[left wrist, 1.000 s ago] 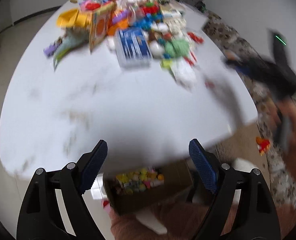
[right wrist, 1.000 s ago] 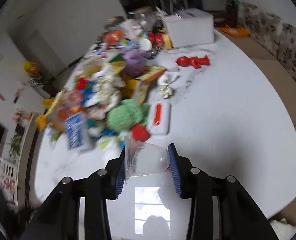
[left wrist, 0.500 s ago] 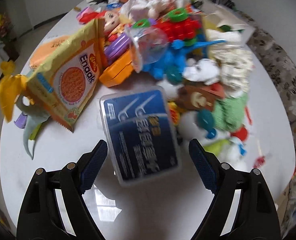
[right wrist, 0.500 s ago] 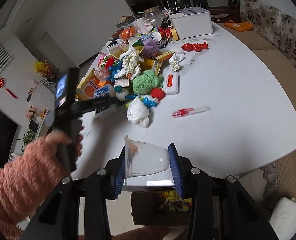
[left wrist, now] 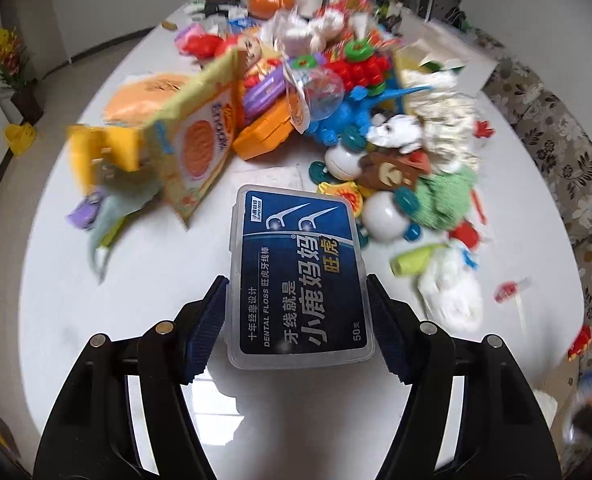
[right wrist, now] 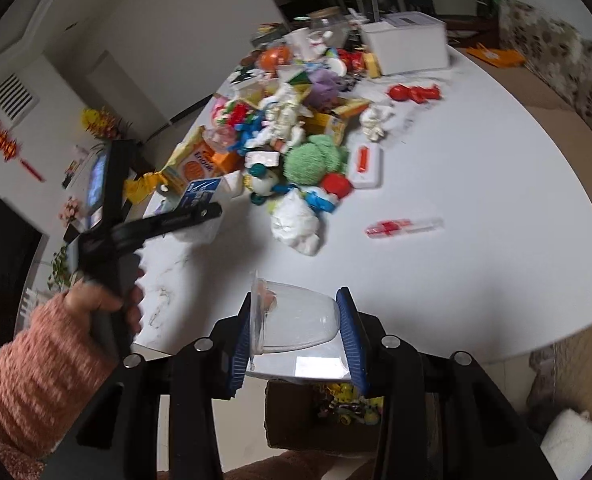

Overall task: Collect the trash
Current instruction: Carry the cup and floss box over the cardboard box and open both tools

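My left gripper [left wrist: 298, 320] is shut on a clear dental floss box with a blue label [left wrist: 298, 276], its fingers against the box's two long sides, over the white table [left wrist: 143, 280]. In the right wrist view the left gripper [right wrist: 199, 210] holds that box [right wrist: 199, 192] at the near edge of the pile. My right gripper [right wrist: 296, 336] is shut on a clear plastic cup with a torn lid [right wrist: 296, 320], held at the table's near edge above a brown cardboard box [right wrist: 320, 412] on the floor.
A pile of toys, wrappers and tissue covers the table's far half: a yellow snack bag [left wrist: 199, 140], a green fluffy ball [right wrist: 316, 156], crumpled white tissue [right wrist: 296, 224], a red-and-clear wrapper [right wrist: 404, 226], a white storage box [right wrist: 408, 46]. A patterned sofa [left wrist: 568, 152] stands beside the table.
My left gripper has moved forward around the floss box and shut on it. My right gripper has kept the cup and stayed at the table's near edge above the cardboard box.
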A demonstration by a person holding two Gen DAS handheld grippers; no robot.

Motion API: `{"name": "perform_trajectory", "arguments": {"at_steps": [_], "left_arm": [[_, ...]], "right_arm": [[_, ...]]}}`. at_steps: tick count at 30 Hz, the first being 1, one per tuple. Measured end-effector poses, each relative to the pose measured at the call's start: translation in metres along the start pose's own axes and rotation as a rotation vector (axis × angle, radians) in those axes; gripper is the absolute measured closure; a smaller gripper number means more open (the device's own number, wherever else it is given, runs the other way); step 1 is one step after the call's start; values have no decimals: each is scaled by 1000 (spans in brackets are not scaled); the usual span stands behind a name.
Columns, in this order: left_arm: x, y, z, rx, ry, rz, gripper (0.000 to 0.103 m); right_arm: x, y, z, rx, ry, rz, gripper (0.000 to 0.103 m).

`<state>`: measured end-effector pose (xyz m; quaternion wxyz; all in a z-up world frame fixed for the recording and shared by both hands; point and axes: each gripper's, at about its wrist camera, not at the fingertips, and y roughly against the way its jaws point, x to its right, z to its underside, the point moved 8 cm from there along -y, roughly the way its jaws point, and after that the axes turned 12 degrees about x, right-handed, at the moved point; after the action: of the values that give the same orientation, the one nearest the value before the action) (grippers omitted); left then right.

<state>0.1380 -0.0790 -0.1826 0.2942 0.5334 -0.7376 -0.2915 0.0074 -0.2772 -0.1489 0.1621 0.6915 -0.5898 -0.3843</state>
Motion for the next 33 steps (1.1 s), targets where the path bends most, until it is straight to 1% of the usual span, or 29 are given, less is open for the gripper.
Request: {"name": "perform_trajectory", "arguments": {"at_steps": [4,6,9,12,14,16,17,19,21,23,25,26,27,28,29,31,33], "left_arm": [[-1,53,21,27,-34,20,37],[-5,74,34,29,-40,43,37],[-7,104,66,12,-42,101,37],[-5,121,113,-58,-63,138,37],[-3,120,150,-151,-104,150,37],[1,117,181,-224,-116,169,37],[3,110,203,-274,-127,176,37],[4,94,229,-325,-135,177,37],[6,70,259,-385,-117,185,37],[7,44,283,-421,-104,178,37],[8,7,313,-487,-98,149,37],[9,-10,328,-523,-89,141,37],[9,-22,339,-553,-87,130,37],[9,-36,353,-600,-83,119,37],[10,-44,364,-644,-86,109,37],[10,-62,392,-767,-98,99,36],[8,-69,406,-836,-77,89,36]], "right_arm": [[-18,-11,0,-19,53,-28,63],[-29,-18,5,-46,83,-48,63],[-41,-22,18,-86,140,-71,63],[-53,-24,39,-141,212,-99,63],[-57,-21,61,-190,263,-110,63],[-57,-18,85,-240,303,-118,63],[-55,-17,98,-264,318,-119,63],[-43,-22,131,-330,329,-103,63],[-29,-33,159,-388,312,-75,63],[-4,-55,195,-455,247,-22,63],[19,-79,225,-507,198,26,63],[30,-92,239,-533,195,57,61],[42,-105,253,-561,197,103,45],[49,-113,263,-589,186,124,38],[58,-121,275,-632,170,143,40],[72,-133,294,-701,142,187,41],[78,-137,297,-717,131,213,41]]}}
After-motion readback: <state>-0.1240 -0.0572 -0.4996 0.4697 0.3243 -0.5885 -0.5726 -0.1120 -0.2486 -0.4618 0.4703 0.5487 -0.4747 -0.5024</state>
